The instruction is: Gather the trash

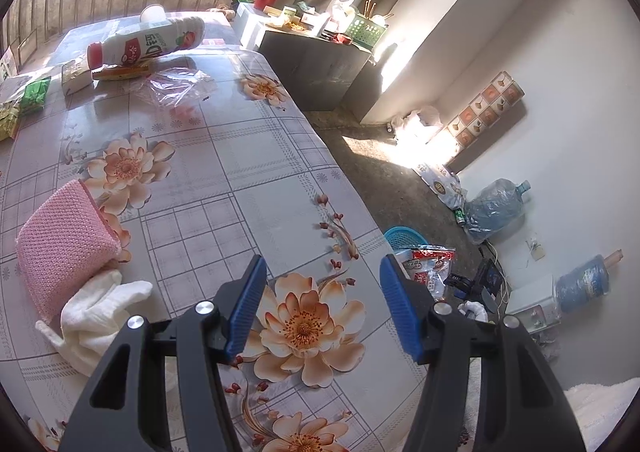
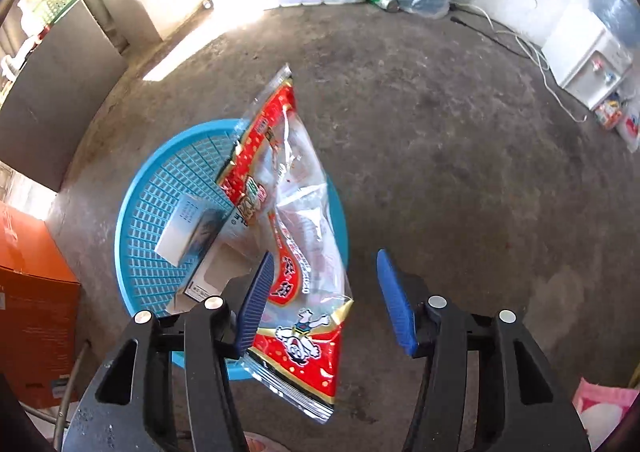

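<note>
One floral table (image 1: pixel 256 172) borders grey concrete floor (image 2: pixel 440 132).

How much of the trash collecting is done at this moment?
Done: a small box lies in the blue basket. In hand: the red snack wrapper hangs over the basket, right gripper jaws open. Left: the bottle and clear plastic bag remain on the table; left gripper empty.

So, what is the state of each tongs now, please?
Left tongs: open, holding nothing, above the table.
Right tongs: open; snack wrapper lies loose over the basket.
</note>
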Demonstrator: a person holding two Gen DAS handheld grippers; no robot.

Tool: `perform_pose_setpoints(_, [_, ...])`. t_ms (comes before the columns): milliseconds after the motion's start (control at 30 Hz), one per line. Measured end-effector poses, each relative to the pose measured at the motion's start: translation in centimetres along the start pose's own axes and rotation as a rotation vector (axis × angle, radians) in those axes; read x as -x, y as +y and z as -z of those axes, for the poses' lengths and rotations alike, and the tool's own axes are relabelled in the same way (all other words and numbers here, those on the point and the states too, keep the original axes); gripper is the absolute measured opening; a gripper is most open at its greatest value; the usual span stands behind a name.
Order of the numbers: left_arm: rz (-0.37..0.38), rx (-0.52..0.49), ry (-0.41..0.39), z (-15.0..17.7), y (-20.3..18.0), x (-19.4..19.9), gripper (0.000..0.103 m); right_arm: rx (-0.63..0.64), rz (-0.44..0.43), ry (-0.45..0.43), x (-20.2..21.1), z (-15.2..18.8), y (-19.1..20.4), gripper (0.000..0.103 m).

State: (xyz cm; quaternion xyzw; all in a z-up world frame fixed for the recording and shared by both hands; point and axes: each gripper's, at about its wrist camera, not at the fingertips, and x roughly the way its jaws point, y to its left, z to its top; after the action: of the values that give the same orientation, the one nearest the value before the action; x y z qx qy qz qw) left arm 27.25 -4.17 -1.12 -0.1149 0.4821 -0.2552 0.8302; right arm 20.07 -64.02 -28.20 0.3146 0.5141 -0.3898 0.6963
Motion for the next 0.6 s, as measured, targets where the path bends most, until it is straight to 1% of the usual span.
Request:
perform_pose_setpoints(67, [0.006,0.006,-0.001,0.0,0.0,-0.1,0.057,-0.032,-0.023,0.076,-1.8,0.3,-0.9,0.05])
perform_pose_setpoints(100, [0.009,0.009,-0.001,0.0,0.0,-0.1,0.057,-0.041,-0.039,0.096,-2.3,0.5,-1.0,0.03])
perform_pose_setpoints(133, [0.011,0.01,-0.001,0.0,0.0,-0.1,0.057,-0.04,-0.058,0.108,-2.4,0.7,-1.0,0.021])
perform_pose_setpoints(167, [0.012,0.011,0.0,0.0,0.0,-0.2,0.057,-0.029,-0.07,0.112,-2.4,0.8,-0.8,0.014])
perform_pose_setpoints(200, [0.013,0.012,0.001,0.1,0.0,-0.2,0.057,-0.011,-0.069,0.094,-2.0,1.1,-0.3,0.013])
perform_pose_setpoints(267, [0.012,0.016,0.007,0.1,0.0,-0.4,0.057,0.052,-0.031,0.051,-0.9,1.4,1.2,0.008])
perform_pose_setpoints(400, [0.011,0.016,0.011,0.0,-0.1,-0.5,0.057,0.187,0.054,-0.015,0.2,1.6,4.5,0.006])
perform_pose_setpoints(467, [0.009,0.015,0.01,0.1,-0.1,-0.5,0.057,0.258,0.1,-0.026,-0.2,1.7,6.1,0.005])
perform_pose_setpoints(500, [0.007,0.015,0.01,0.1,-0.1,-0.6,0.057,0.286,0.119,-0.024,-0.6,1.8,6.7,0.003])
perform_pose_setpoints(600, [0.002,0.015,0.01,0.1,-0.2,-0.6,0.057,0.332,0.148,-0.007,-1.8,2.1,8.0,0.001])
